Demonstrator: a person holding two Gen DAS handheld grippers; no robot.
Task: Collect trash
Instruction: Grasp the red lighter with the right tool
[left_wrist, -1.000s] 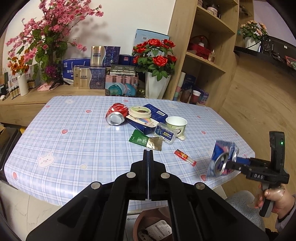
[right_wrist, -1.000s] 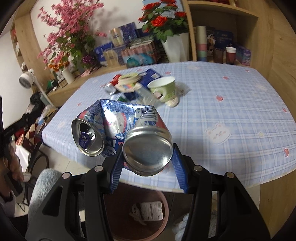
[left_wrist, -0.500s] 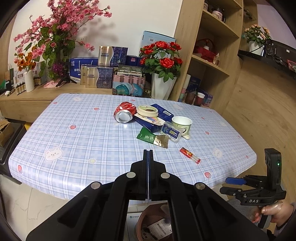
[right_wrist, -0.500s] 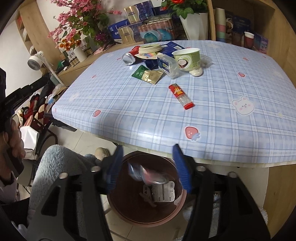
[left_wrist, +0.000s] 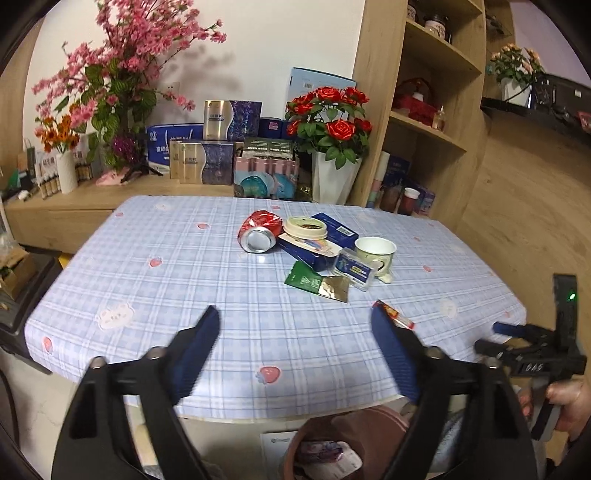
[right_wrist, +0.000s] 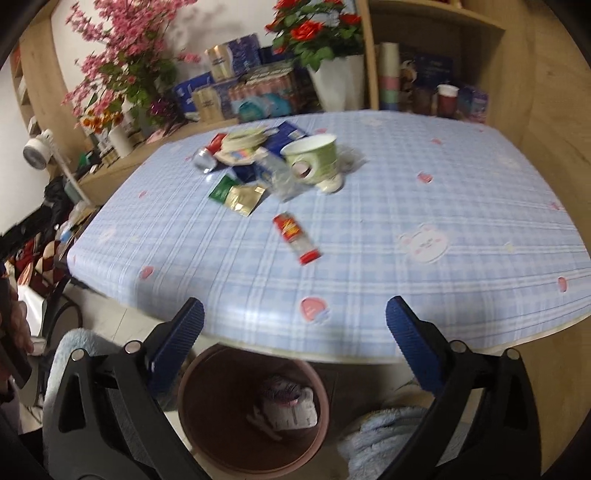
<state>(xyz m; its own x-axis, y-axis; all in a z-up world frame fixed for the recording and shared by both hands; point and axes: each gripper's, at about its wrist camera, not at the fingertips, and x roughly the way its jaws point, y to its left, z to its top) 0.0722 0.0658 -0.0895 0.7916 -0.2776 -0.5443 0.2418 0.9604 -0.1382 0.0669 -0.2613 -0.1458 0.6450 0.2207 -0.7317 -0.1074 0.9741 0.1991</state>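
- Both tools are empty: the left gripper (left_wrist: 295, 332) has its blue pads spread wide over the near edge of the table (left_wrist: 166, 280), and the right gripper (right_wrist: 295, 325) is just as wide apart above the bin (right_wrist: 207, 435) on the floor under that edge.
- Some trash already lies in the bin, a crumpled piece with a printed label, so part of the job looks done.
- Most of it is left on the checked cloth. A small red tube (right_wrist: 295, 236) lies alone, nearest the bin side.
- Farther back sits a cluster: a crushed red can (left_wrist: 260, 232) on its side, a round paper lid (left_wrist: 306, 228) resting on a dark blue box (left_wrist: 314, 249), a green sachet (left_wrist: 306, 278) touching a gold foil packet (left_wrist: 334, 288), a clear plastic case (left_wrist: 352, 271) and a green paper cup (left_wrist: 375, 251) standing upright.
- My judgement: the task is early to midway; the red tube seems the easiest next pick, being apart from the rest.
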